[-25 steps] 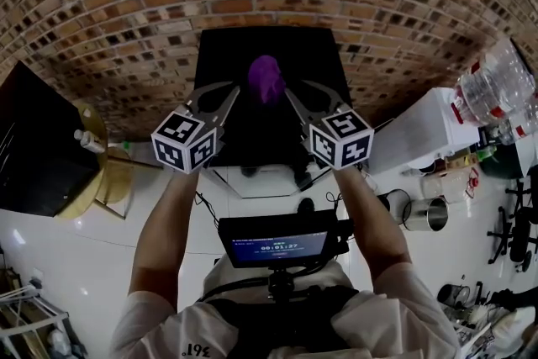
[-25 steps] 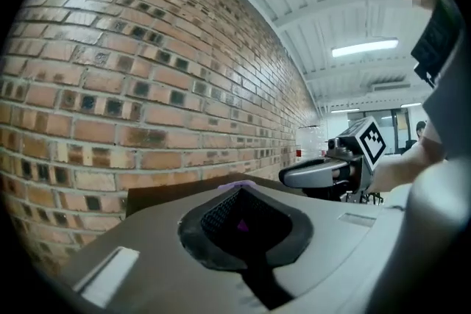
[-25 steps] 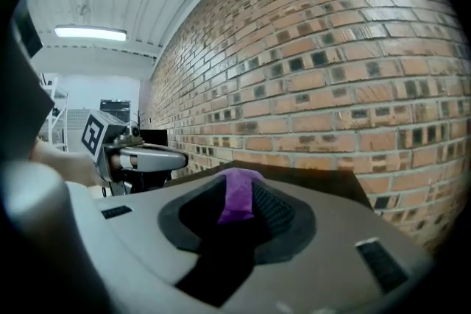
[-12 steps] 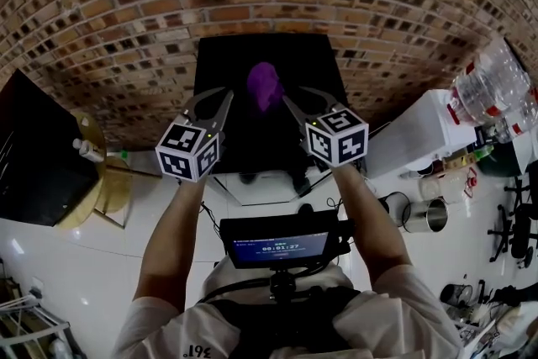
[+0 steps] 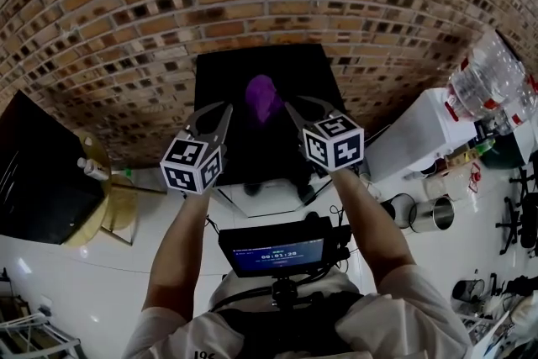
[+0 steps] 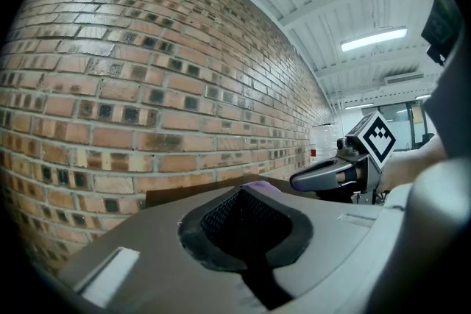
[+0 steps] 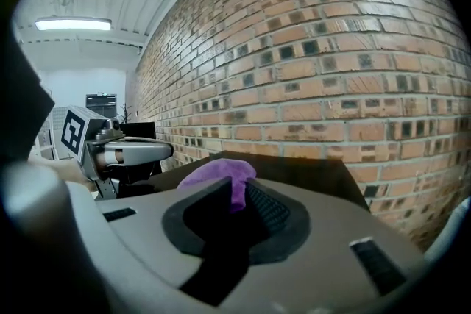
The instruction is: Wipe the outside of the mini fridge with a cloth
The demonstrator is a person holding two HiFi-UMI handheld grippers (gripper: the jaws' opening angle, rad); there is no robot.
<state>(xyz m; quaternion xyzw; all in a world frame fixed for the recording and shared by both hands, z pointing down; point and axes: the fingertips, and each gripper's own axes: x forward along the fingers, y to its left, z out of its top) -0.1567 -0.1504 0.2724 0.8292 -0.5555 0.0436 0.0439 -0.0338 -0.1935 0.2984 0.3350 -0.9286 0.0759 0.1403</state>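
Mini fridge with cloth, two hand-held tongs at its top

Item: black mini fridge (image 5: 220, 71), back against the brick wall (image 5: 126, 13); purple cloth (image 5: 262, 95) bunched on the fridge's top, about midway between its left and right edges; right tongs (image 7: 237, 196) have just been closing and now pinch a hanging fold of the cloth between the pads, the rest of the cloth heaped just beyond the tips; left tongs (image 6: 246, 195) fully together with nothing between them, held over the left part of the fridge's top, apart from the cloth; both tongs point toward the wall, a marker cube on each; a small lit screen (image 5: 282, 250) sits at the person's chest.
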